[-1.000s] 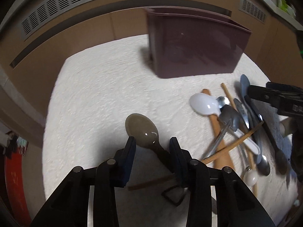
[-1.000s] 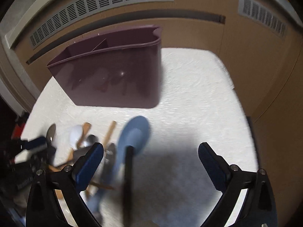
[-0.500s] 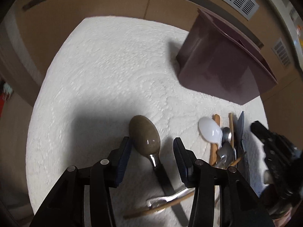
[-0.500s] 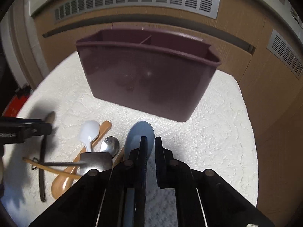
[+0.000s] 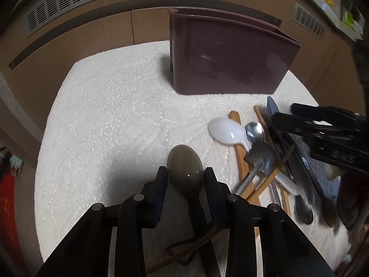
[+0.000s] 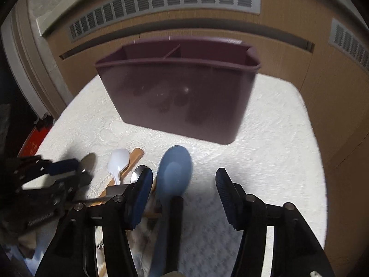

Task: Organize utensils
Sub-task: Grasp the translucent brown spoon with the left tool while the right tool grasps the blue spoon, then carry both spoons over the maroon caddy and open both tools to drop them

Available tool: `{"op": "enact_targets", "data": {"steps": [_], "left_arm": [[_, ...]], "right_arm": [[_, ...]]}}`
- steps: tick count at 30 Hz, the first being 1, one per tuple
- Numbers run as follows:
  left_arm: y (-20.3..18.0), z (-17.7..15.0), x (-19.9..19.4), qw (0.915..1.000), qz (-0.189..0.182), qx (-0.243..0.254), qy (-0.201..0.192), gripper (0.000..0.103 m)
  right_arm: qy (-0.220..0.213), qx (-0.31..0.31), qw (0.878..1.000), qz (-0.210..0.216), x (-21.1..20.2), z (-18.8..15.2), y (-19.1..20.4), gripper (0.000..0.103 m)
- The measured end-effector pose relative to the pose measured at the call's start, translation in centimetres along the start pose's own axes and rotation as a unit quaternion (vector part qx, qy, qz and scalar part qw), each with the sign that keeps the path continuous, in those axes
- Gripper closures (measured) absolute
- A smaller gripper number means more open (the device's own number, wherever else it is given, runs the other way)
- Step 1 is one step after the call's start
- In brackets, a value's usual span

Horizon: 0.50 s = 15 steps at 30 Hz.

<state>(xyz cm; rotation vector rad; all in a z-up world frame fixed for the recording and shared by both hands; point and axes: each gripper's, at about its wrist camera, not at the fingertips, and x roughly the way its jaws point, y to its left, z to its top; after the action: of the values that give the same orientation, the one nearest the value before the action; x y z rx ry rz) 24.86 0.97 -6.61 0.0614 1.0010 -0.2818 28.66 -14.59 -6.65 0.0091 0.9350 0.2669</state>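
The left gripper [image 5: 185,180] has just been narrowing; its jaws flank the bowl of a brown spoon [image 5: 185,168], contact unclear. The right gripper [image 6: 184,189] has just been opening; its jaws stand wide with a blue spoon [image 6: 175,173] loose between them, nearer the left pad. In front of the maroon caddy [image 5: 226,62] lie a white plastic spoon [image 5: 227,132], a steel spoon [image 5: 254,131] and wooden utensils [image 5: 239,159]. Only the right wrist view looks into the caddy [image 6: 180,92]: a divider, two compartments, contents unseen.
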Motion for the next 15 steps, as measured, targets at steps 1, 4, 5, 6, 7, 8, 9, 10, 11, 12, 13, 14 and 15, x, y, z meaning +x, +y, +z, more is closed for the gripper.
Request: {"op": "enact_targets", "data": {"steps": [1, 4, 5, 6, 7, 8, 9, 10, 11, 12, 13, 14, 15], "left_arm": [[0.1, -0.1, -0.1, 1.0000, 0.000, -0.002, 0.002, 0.069], [0.4, 0.1, -0.1, 0.9998, -0.004, -0.009, 0.015, 0.068], [0.4, 0.3, 0.1, 0.9997, -0.005, -0.009, 0.022, 0.066], [0.4, 0.5, 0.2, 0.9995, -0.008, -0.013, 0.027, 0.063], [0.3, 0.8, 0.4, 0.9991, -0.009, -0.018, 0.036, 0.061], [0.1, 1.1, 0.5, 0.9989, -0.006, -0.018, 0.043, 0.059], [-0.2, 1.3, 0.7, 0.9987, 0.001, -0.015, 0.050, 0.058], [-0.5, 1.5, 0.9, 0.9985, 0.008, -0.011, 0.053, 0.058], [-0.8, 1.6, 1.0, 0.9984, 0.013, -0.005, 0.055, 0.058], [-1.1, 1.7, 1.1, 0.9985, 0.018, 0.003, 0.052, 0.059], [-1.2, 1.7, 1.1, 0.9987, 0.020, 0.009, 0.046, 0.062], [-1.2, 1.6, 0.9, 0.9990, 0.025, 0.010, 0.036, 0.069], [-1.2, 1.3, 0.6, 0.9993, 0.024, 0.010, 0.027, 0.069]], "right_arm": [[0.013, 0.002, 1.000, 0.007, 0.7, 0.2, 0.1, 0.049], [0.027, 0.002, 1.000, 0.003, 1.5, 0.3, 0.5, 0.071], [0.025, -0.007, 1.000, 0.000, 1.1, 0.3, 0.8, 0.071], [0.019, -0.013, 1.000, 0.000, 0.6, 0.2, 0.9, 0.071], [0.012, -0.018, 1.000, -0.002, 0.2, 0.1, 1.0, 0.071], [0.006, -0.024, 1.000, -0.008, -0.3, -0.1, 1.1, 0.071], [0.000, -0.028, 1.000, -0.013, -0.8, -0.2, 1.1, 0.071], [-0.007, -0.030, 0.999, -0.018, -1.3, -0.4, 1.2, 0.071], [-0.015, -0.030, 0.999, -0.023, -1.8, -0.5, 1.1, 0.071], [-0.023, -0.030, 0.999, -0.026, -2.4, -0.8, 1.1, 0.071], [-0.030, -0.029, 0.999, -0.027, -2.9, -1.0, 1.0, 0.071], [-0.040, -0.028, 0.998, -0.028, -3.6, -1.3, 0.9, 0.071], [-0.052, -0.028, 0.998, -0.030, -4.3, -1.6, 0.8, 0.071]]}}
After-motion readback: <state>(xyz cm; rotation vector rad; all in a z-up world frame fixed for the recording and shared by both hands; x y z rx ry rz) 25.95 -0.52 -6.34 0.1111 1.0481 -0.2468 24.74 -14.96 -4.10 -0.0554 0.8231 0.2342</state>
